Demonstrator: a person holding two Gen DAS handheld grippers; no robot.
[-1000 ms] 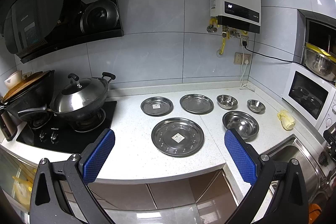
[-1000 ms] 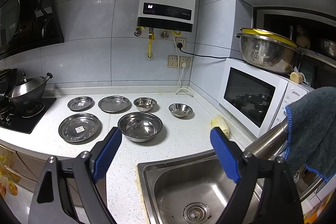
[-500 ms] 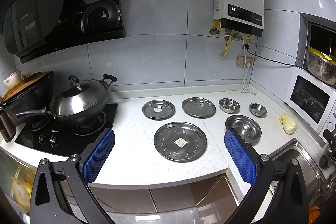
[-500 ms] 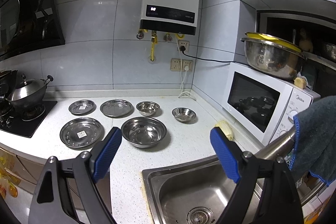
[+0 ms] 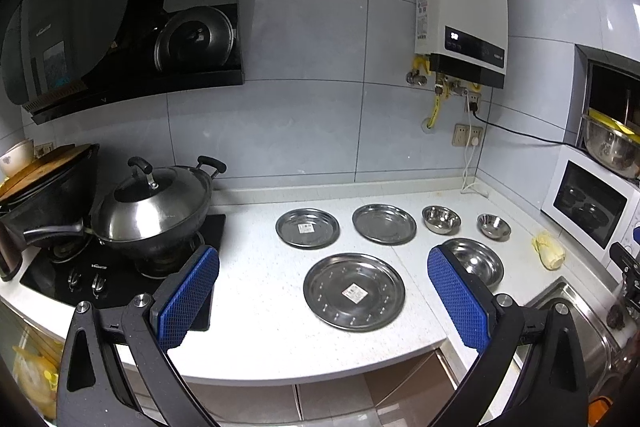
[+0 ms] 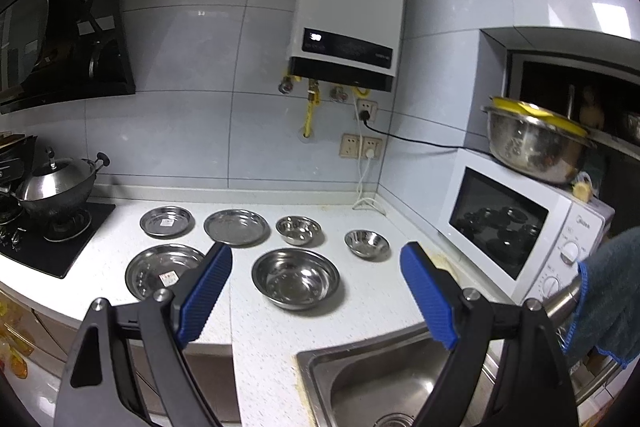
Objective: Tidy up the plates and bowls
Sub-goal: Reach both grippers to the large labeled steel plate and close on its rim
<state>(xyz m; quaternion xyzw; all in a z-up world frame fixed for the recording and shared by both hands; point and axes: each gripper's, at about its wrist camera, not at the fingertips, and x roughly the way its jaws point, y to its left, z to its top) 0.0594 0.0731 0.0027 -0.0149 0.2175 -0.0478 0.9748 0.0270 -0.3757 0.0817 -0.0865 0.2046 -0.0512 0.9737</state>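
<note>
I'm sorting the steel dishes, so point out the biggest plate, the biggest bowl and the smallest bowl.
biggest plate (image 5: 354,291): left wrist view, on its sticker at the centre.
biggest bowl (image 6: 296,278): right wrist view, on its inner bottom.
smallest bowl (image 6: 367,242): right wrist view, on its inside.

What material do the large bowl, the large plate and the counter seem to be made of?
Large bowl: probably stainless steel, polished; it mirrors the lights brightly.
Large plate: the same silvery metal, slightly duller, with a white sticker at its middle.
Counter: white with fine specks, smooth; it looks like stone or a composite, but the pictures cannot settle which.
</note>
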